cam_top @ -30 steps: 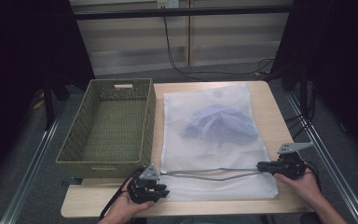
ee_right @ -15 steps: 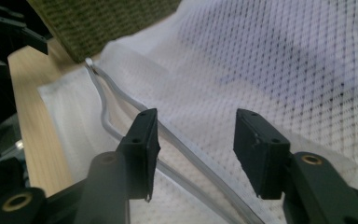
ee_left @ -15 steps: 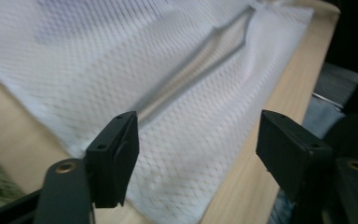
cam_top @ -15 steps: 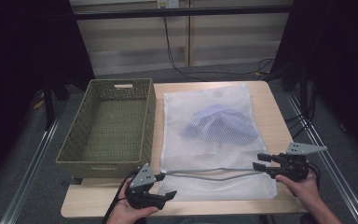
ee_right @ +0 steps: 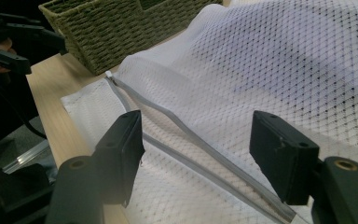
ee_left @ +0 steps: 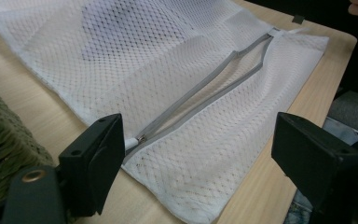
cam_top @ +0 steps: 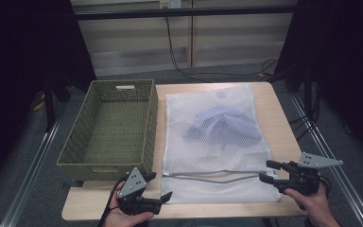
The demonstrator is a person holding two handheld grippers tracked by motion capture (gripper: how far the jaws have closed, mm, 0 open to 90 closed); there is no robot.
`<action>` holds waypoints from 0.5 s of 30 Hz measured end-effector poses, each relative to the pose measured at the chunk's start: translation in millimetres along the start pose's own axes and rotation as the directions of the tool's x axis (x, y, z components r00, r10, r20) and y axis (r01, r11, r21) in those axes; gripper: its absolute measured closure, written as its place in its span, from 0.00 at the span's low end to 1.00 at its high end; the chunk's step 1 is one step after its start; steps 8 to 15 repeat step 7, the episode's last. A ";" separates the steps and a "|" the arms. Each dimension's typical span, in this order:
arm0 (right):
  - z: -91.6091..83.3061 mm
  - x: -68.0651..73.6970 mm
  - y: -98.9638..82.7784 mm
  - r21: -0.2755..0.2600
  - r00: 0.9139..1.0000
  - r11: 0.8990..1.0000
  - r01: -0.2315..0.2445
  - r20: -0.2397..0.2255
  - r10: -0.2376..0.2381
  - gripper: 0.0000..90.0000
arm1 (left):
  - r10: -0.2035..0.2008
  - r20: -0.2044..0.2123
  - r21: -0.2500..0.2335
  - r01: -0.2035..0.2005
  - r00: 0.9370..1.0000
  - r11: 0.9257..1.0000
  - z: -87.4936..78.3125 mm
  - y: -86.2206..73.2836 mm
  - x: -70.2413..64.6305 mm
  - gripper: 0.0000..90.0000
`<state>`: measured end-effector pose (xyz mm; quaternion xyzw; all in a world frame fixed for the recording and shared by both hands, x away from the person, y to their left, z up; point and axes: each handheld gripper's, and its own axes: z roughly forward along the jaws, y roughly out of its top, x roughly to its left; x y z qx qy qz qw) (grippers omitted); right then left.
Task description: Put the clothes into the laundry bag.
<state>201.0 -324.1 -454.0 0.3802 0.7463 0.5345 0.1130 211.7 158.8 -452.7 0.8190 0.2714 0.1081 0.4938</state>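
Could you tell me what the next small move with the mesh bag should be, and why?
Probably reach the right hand-held gripper into the open zipper to pinch the blue garment. Both hand-held grippers, left included, have just opened and hold nothing; the mesh bag lies flat, unzipped, beside the green basket.

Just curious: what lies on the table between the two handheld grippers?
In the high view, the near end of the white mesh bag with its grey zipper, part open, lies between the left gripper and right gripper.
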 end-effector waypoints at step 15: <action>9.4 -7.0 1.3 0.026 1.000 1.000 0.007 -0.004 -0.007 0.39 | 0.002 0.009 -0.011 -0.002 1.000 1.000 1.6 5.2 3.0 0.14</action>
